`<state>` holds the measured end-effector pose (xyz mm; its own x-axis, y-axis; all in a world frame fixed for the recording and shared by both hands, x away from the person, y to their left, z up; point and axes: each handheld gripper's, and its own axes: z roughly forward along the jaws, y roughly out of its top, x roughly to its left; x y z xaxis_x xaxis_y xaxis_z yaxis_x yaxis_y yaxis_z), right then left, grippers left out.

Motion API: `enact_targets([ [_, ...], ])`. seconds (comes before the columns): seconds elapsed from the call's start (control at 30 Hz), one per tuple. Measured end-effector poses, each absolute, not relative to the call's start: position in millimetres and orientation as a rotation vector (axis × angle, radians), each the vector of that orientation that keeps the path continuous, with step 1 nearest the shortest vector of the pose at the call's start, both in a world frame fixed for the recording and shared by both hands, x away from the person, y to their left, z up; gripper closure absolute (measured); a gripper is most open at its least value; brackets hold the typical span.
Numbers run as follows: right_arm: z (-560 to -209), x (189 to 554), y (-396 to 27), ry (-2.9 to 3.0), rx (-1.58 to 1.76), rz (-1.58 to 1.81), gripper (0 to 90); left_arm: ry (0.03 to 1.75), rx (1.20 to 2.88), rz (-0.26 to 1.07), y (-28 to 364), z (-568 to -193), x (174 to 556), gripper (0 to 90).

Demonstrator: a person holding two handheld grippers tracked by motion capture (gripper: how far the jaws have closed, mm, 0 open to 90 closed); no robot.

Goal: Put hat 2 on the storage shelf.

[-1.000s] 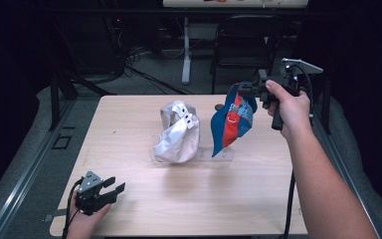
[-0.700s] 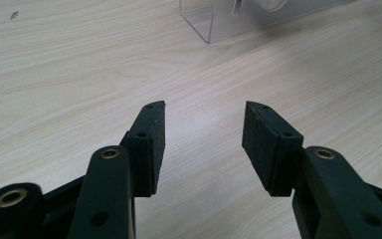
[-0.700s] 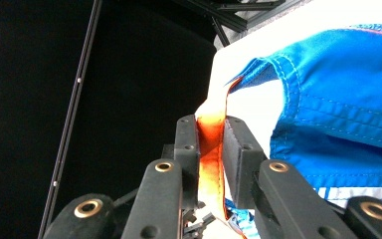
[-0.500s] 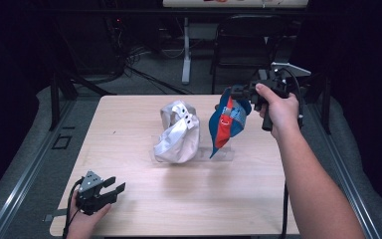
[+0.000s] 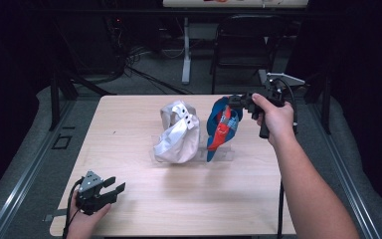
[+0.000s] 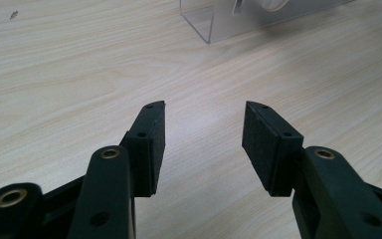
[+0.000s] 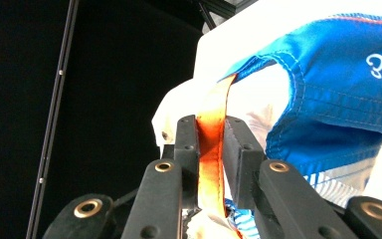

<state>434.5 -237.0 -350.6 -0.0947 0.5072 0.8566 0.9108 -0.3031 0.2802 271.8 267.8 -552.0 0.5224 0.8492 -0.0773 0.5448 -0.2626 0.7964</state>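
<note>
Blue and red fabric cap [image 5: 222, 127] is hung right of centre, long axis near vertical, tip down, beside white cloth cap [image 5: 178, 133] on clear acrylic stand [image 5: 226, 155]. Bare wooden table [image 5: 129, 119] is left open at left and bottom. Right gripper [image 5: 238, 102] is clamped on the cap's orange strap [image 7: 210, 144], seen close in right gripper view. Left gripper [image 5: 114, 189] is spread, holding nothing, at lower left.

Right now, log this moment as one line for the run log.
right gripper: shut on orange strap of blue bag | left gripper: open, empty, on table | white bag: beside blue bag
</note>
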Motion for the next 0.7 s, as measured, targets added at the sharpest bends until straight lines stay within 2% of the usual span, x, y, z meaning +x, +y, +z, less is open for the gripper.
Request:
enact_targets([
  [0.7,-355.9,423.2,-246.0,-1.619,-1.825,-1.343,76.9,1.145,1.951,0.470,269.1,-550.4,270.6,52.1],
])
